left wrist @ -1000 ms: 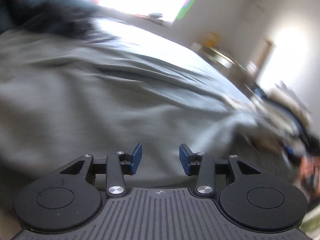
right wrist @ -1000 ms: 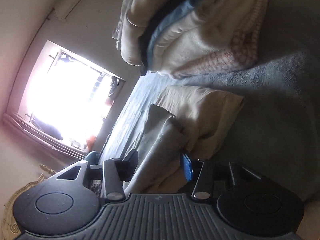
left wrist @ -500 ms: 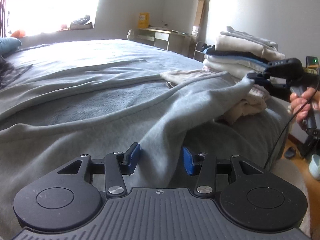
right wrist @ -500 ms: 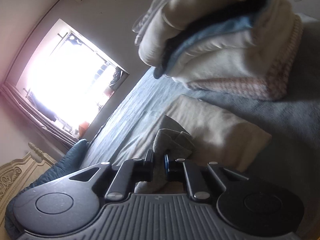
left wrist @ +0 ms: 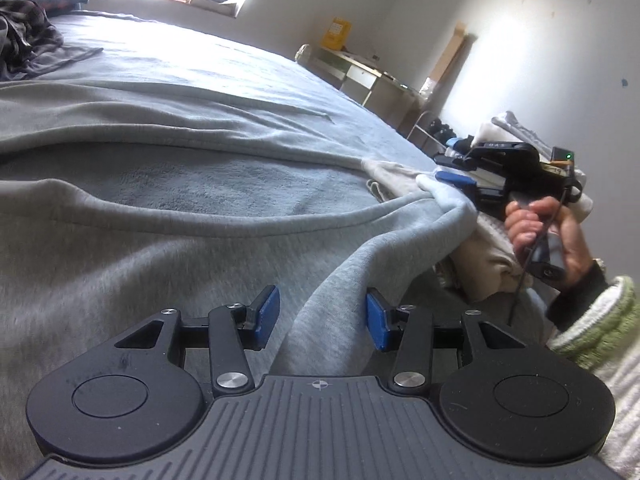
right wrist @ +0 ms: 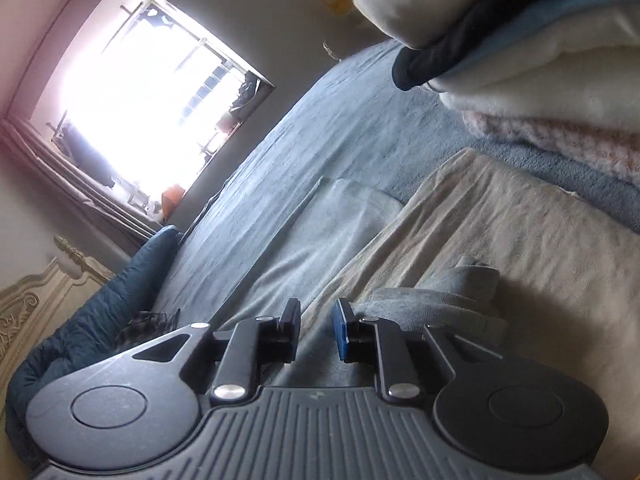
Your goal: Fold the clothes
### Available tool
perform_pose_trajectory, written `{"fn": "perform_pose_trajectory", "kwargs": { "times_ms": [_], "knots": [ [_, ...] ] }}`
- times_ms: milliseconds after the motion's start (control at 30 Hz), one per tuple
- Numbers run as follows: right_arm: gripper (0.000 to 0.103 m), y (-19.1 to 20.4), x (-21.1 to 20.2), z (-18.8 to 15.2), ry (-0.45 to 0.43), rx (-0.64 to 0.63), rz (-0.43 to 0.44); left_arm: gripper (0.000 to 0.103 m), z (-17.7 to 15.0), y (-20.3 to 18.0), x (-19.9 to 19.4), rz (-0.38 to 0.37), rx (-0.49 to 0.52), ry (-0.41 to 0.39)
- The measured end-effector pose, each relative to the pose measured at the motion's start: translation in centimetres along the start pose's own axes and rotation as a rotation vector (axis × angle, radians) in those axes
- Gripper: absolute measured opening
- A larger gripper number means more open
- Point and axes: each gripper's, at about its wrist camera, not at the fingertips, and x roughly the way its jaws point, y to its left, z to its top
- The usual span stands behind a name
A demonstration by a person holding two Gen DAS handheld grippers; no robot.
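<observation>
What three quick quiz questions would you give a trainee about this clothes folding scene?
1. True or false: the left gripper is shut on the grey sleeve.
2. The stack of folded clothes sits: A on the floor, B on the bed, C on a desk.
3. Beside the right gripper, the sleeve's cuff lies on a garment of what colour?

Key: 1 false, its jaws stand apart either side of the sleeve. 2 B. 3 beige.
</observation>
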Motion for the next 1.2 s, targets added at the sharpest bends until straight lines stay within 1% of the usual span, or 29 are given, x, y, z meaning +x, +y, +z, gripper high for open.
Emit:
{"fn": "perform_pose_trajectory", "kwargs": {
  "times_ms": [33, 67, 100, 133, 200, 267, 400, 500, 600, 667, 700, 767, 833, 900, 967, 1067, 1133, 1200],
  "knots": [
    [0.028, -0.1, -0.6, 0.0, -0.013, 0.012, 0.012, 0.046, -0.1, -0.1, 0.0, 0.004, 0.0, 0.005],
    [0.038, -0.2, -1.2, 0.1, -0.026, 0.023, 0.023, 0.046, -0.1, -0.1, 0.1, 0.012, 0.0, 0.013],
    [0.042, -0.3, -1.7, 0.1, -0.039, 0.035, 0.035, 0.046, -0.1, 0.0, 0.5, 0.021, -0.003, 0.022],
    [0.042, -0.4, -2.3, 0.2, -0.052, 0.047, 0.047, 0.046, -0.1, 0.0, 0.8, 0.03, -0.006, 0.03],
    [0.044, -0.2, -4.4, -0.3, -0.044, 0.04, 0.072, 0.046, 0.0, 0.3, 1.3, 0.034, -0.023, 0.035],
    [0.047, -0.1, -6.0, -1.1, -0.001, 0.029, 0.091, 0.046, 0.3, 0.8, 1.9, 0.034, -0.046, 0.035],
    [0.052, 0.5, -7.9, -2.8, 0.092, -0.04, 0.085, 0.046, 1.3, 1.7, 3.1, 0.035, -0.081, 0.045],
    [0.053, 1.6, -6.8, -3.0, 0.148, -0.1, 0.038, 0.046, 2.0, 2.7, 3.9, 0.022, -0.146, 0.056],
    [0.053, 1.8, -3.9, -3.0, 0.211, -0.119, 0.018, 0.046, 2.6, 3.8, 4.3, -0.002, -0.224, 0.055],
    [0.053, 1.8, -1.7, -2.6, 0.224, -0.114, 0.001, 0.046, 2.7, 4.1, 3.9, -0.006, -0.245, 0.046],
    [0.053, 1.7, -0.8, -2.3, 0.22, -0.102, -0.005, 0.046, 2.7, 4.0, 3.5, 0.003, -0.235, 0.039],
    [0.052, 1.9, 0.5, -1.8, 0.207, -0.093, -0.012, 0.047, 2.7, 3.3, 2.5, 0.035, -0.185, 0.015],
    [0.053, 2.0, 1.7, -1.3, 0.196, -0.087, -0.012, 0.048, 2.5, 2.1, 0.9, 0.067, -0.098, -0.027],
    [0.053, 2.0, 2.2, -1.1, 0.185, -0.07, -0.006, 0.051, 2.1, 0.4, -0.5, 0.077, 0.012, -0.067],
    [0.055, 2.1, 1.0, -1.0, 0.136, -0.051, 0.031, 0.053, 1.6, -1.3, -1.7, 0.079, 0.118, -0.094],
    [0.055, 3.0, -2.2, -1.8, 0.08, -0.06, 0.113, 0.053, 0.6, -3.0, -2.2, 0.063, 0.211, -0.084],
    [0.055, 3.4, -4.7, -3.3, 0.083, -0.067, 0.17, 0.053, -0.1, -3.9, -2.3, 0.033, 0.262, -0.074],
    [0.055, 3.7, -7.0, -5.2, 0.104, -0.087, 0.212, 0.053, -0.9, -4.7, -2.0, -0.016, 0.309, -0.063]
  ]
}}
